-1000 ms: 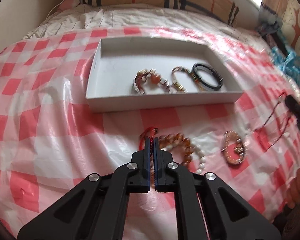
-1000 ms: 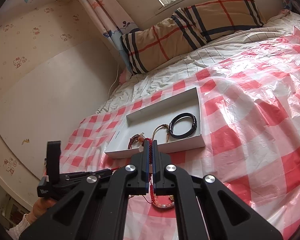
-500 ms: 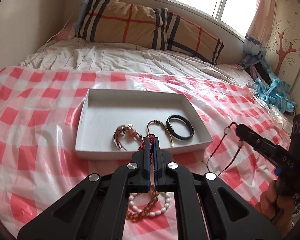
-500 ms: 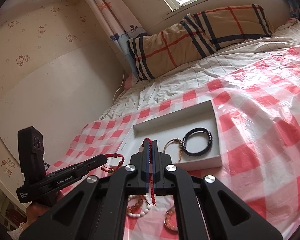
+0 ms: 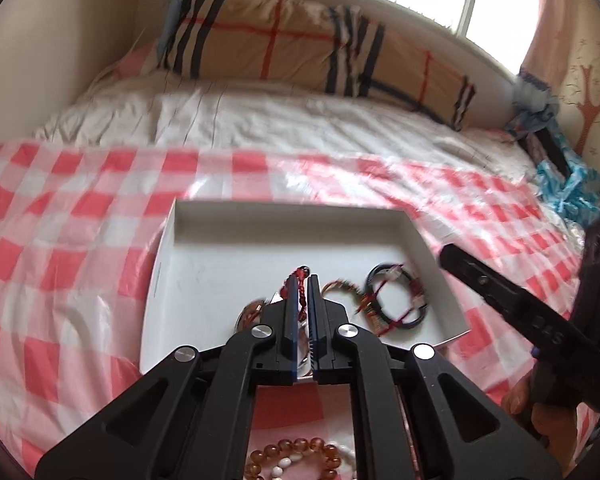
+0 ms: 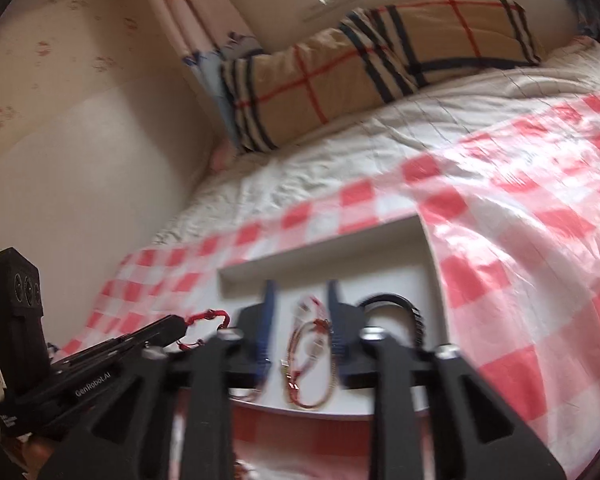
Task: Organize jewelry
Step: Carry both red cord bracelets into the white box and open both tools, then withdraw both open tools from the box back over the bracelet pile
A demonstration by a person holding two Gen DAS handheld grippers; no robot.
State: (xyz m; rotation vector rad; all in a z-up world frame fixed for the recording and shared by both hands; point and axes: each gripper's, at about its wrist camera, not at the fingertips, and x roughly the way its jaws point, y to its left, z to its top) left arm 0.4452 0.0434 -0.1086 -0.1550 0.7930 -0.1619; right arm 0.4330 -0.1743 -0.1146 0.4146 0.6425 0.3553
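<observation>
A white shallow tray lies on the red-and-white checked sheet; it also shows in the right wrist view. My left gripper is shut on a red braided cord bracelet and holds it over the tray's near part. My right gripper is open above the tray; a thin red string bracelet lies in the tray below its fingers, over a black bracelet. The black bracelet also shows in the right wrist view.
An amber and white bead bracelet lies on the sheet in front of the tray. A checked pillow lies at the bed's head, a wall on the left, blue cloth at the right edge.
My left gripper lifted the red cord bracelet off the sheet and carried it over the tray. My right gripper moved over the tray and opened, and its red string bracelet dropped in.
</observation>
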